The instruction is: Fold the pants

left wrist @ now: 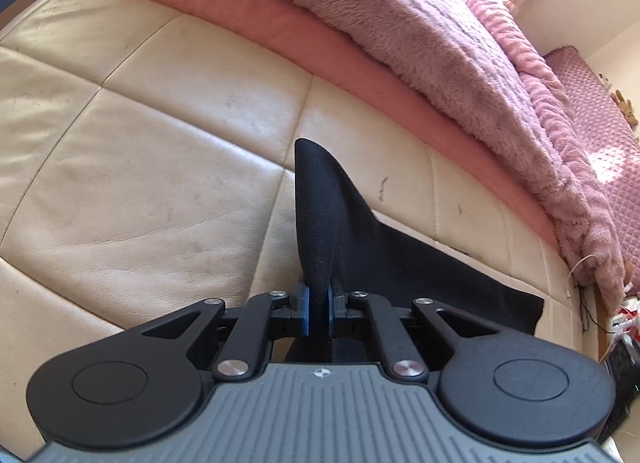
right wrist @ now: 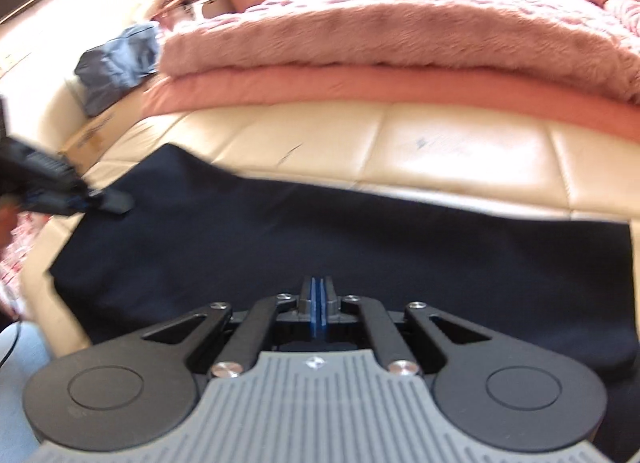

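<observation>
The black pants (right wrist: 280, 239) lie spread on the cream leather bed base (right wrist: 460, 151). My left gripper (left wrist: 318, 311) is shut on a fold of the pants (left wrist: 320, 215), which stands up in a peak between the blue pads; the rest of the cloth trails to the right. The left gripper also shows in the right wrist view (right wrist: 108, 199) at the pants' left corner. My right gripper (right wrist: 318, 305) hovers over the near edge of the pants with its blue pads pressed together and no cloth visible between them.
Pink fleece blankets (left wrist: 400, 23) and a salmon mattress layer (right wrist: 360, 83) are stacked along the far side. A blue-grey garment (right wrist: 116, 63) sits on a cardboard box (right wrist: 96, 131) at the left. Pots and clutter stand behind it.
</observation>
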The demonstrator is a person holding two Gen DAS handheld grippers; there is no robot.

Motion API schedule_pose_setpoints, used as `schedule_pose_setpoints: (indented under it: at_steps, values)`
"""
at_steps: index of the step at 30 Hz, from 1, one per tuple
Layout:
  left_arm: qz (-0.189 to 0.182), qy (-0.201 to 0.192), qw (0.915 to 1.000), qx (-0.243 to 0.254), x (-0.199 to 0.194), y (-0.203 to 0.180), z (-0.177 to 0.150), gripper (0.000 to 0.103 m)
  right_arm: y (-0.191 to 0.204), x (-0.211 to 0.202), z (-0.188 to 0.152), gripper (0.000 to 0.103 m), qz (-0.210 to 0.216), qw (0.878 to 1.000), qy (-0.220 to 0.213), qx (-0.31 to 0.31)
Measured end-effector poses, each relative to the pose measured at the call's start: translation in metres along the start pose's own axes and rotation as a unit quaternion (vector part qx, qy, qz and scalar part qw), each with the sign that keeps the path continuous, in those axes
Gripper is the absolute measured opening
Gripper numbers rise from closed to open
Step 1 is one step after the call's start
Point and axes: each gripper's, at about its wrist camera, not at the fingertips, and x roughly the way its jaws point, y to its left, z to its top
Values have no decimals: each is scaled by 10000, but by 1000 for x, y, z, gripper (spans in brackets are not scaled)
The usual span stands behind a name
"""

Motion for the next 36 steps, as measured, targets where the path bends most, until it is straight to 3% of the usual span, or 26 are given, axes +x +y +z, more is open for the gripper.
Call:
schedule_pose_setpoints:
  at_steps: [9,15,22,30,36]
  values:
    - [-548,-156,9983,149,-21,-24,8,8,-15,63,49,0,-190,9997,163,-52]
    - [-1029,-185,9945,116,-34,-45,15,8,-13,87,56,0,-270,9993,209,-123]
    - [-1376,-162,9904,-6,-35,-86,24,8,-13,47,41,0,64,9993,359,-61]
    - [-1355,-38,9906,172,-32,-131,17,8,5,-3,-21,0,285,9974,656,-48]
    - [-1117,93,9930,366,-33,-166,11,8,2,-6,-29,0,294,9979,583,47]
